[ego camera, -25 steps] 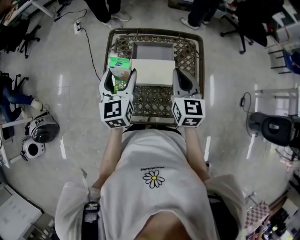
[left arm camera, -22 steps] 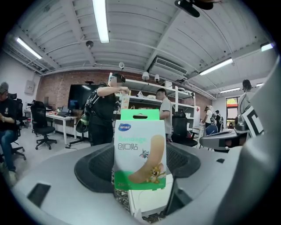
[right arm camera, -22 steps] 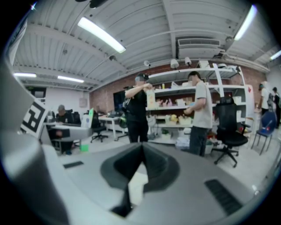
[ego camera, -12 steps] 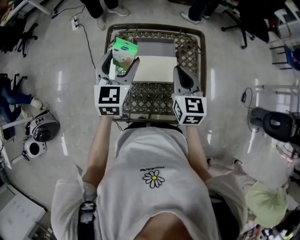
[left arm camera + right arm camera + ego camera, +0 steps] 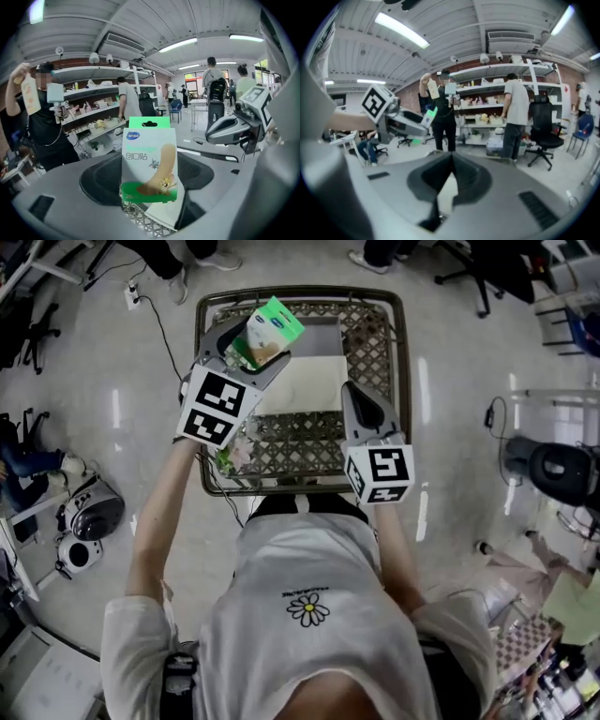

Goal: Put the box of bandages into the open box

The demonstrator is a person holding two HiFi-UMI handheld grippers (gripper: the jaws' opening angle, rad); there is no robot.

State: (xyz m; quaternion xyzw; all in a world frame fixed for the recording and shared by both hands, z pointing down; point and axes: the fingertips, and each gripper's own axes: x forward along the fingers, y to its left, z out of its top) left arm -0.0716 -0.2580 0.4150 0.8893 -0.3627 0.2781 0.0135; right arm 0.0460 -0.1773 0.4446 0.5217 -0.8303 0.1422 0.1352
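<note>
Raised higher, bandage box (image 5: 270, 326) gripped in left claw (image 5: 247, 345), near open box (image 5: 309, 382), right claw (image 5: 362, 401) closed

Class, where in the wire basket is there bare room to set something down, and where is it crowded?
Free: the inside of the open box, between the box of bandages and the right mesh of the wire basket; bare mesh nearest the person. Crowded: the left side, under the left gripper.

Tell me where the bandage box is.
Head view, upper left: clamped in the left gripper, the bandage box hangs above the far-left corner of the wire basket.
</note>
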